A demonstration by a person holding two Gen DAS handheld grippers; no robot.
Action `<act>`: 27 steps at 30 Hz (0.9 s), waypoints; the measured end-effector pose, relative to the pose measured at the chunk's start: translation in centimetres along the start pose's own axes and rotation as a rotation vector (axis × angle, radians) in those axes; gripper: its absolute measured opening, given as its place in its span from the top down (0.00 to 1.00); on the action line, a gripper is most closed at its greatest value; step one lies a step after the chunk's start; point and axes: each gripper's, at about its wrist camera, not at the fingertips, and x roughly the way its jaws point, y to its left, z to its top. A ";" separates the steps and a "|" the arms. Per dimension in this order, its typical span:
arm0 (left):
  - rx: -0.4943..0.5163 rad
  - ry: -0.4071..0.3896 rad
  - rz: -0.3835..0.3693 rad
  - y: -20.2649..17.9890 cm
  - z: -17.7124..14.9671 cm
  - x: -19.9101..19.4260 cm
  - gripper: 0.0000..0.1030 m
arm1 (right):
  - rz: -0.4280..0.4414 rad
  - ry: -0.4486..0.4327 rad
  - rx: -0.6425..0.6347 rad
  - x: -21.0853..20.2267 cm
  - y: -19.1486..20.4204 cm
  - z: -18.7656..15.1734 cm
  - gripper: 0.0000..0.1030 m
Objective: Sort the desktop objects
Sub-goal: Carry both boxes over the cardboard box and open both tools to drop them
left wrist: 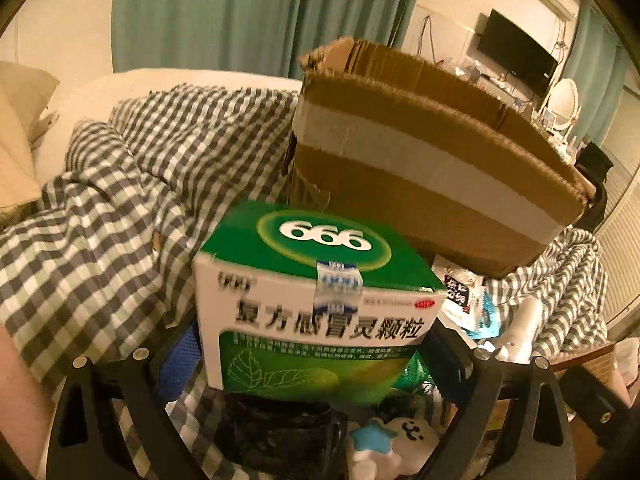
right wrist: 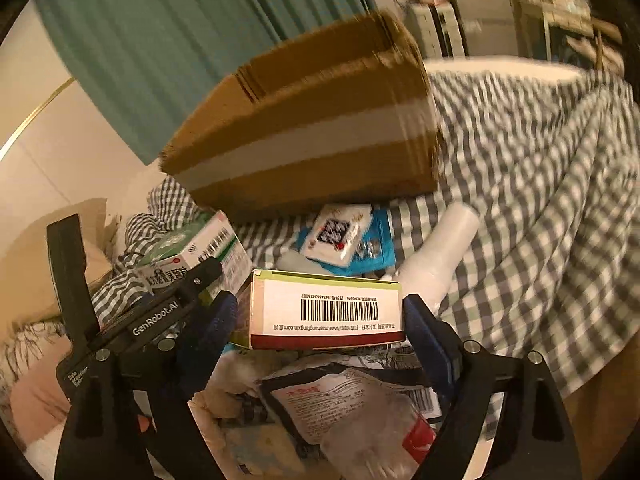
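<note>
Barcode box [right wrist: 326, 312] between right fingers [right wrist: 430, 344]

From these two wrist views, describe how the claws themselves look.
Both are black plastic frames with triangular cut-outs and silver screw heads, ending in blue textured pads. The left claw, seen from the right wrist, carries white "GenRobot.AI" lettering. The right claw shows no readable marking. No cables or sleeves visible.

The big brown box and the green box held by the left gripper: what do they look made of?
The big brown box looks like corrugated cardboard, matte, with ragged torn flap edges and a pale tape strip. The green box in the left gripper looks like thin printed paperboard, slightly glossy, with sharp folded edges and a sticker seal.
</note>
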 end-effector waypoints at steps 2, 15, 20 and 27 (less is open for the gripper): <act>0.007 -0.013 0.000 0.4 0.3 -0.3 0.05 | -0.032 -0.034 -0.061 -0.9 0.9 0.3 0.19; 0.060 -0.082 0.001 0.3 0.0 -4.3 0.06 | -0.200 -0.182 -0.258 -5.9 3.4 0.1 0.19; 0.073 -0.110 -0.005 0.4 0.6 -6.0 0.06 | -0.199 -0.201 -0.278 -7.0 4.0 0.7 0.19; 0.088 -0.176 -0.030 -0.1 2.2 -9.2 0.06 | -0.193 -0.233 -0.321 -8.5 5.1 1.1 0.19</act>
